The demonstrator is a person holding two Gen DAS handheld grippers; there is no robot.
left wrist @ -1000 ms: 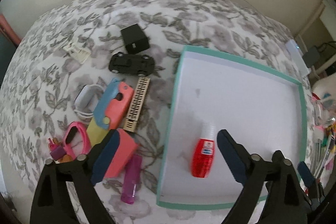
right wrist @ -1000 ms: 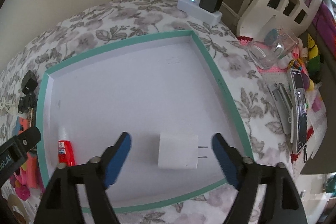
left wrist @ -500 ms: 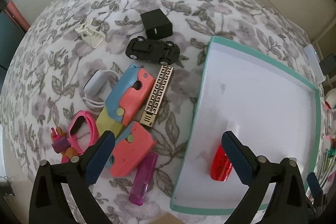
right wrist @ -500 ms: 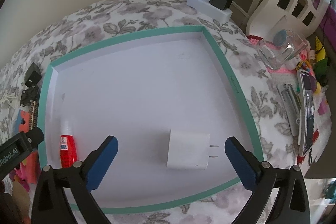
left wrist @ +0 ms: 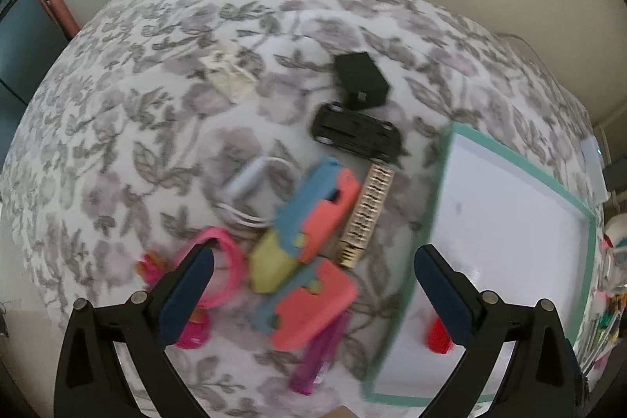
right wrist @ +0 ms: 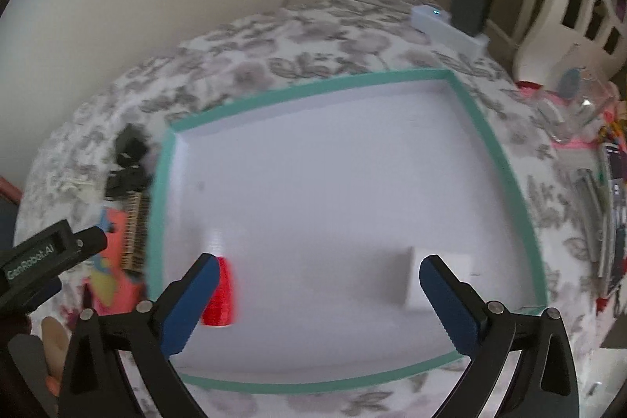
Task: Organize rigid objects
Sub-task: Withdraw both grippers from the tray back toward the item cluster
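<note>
A shallow white tray with a teal rim [right wrist: 490, 136] lies on the floral cloth; it also shows in the left wrist view [left wrist: 443, 183]. In it lie a red and white bottle [right wrist: 221, 294] and a white charger plug [right wrist: 409, 281]. My right gripper [right wrist: 313, 290] is open and empty above the tray's near part. My left gripper [left wrist: 311, 281] is open and empty above a pile left of the tray: salmon and blue blocks [left wrist: 317, 210], a gold patterned bar [left wrist: 368, 212], a purple lighter [left wrist: 317, 359], a pink ring [left wrist: 227, 261], a black toy car [left wrist: 356, 134], a black cube [left wrist: 360, 79].
A white cable bundle [left wrist: 250, 183] and a small cream frame [left wrist: 229, 75] lie further left on the cloth. A white power strip with a black adapter [right wrist: 450, 26] sits behind the tray. Clutter, a glass jar [right wrist: 576, 104] and pens lie off the right edge.
Both views swung. The left gripper moved left from over the tray to over the pile. The right gripper shifted left and back, so the bottle now sits by its left finger.
</note>
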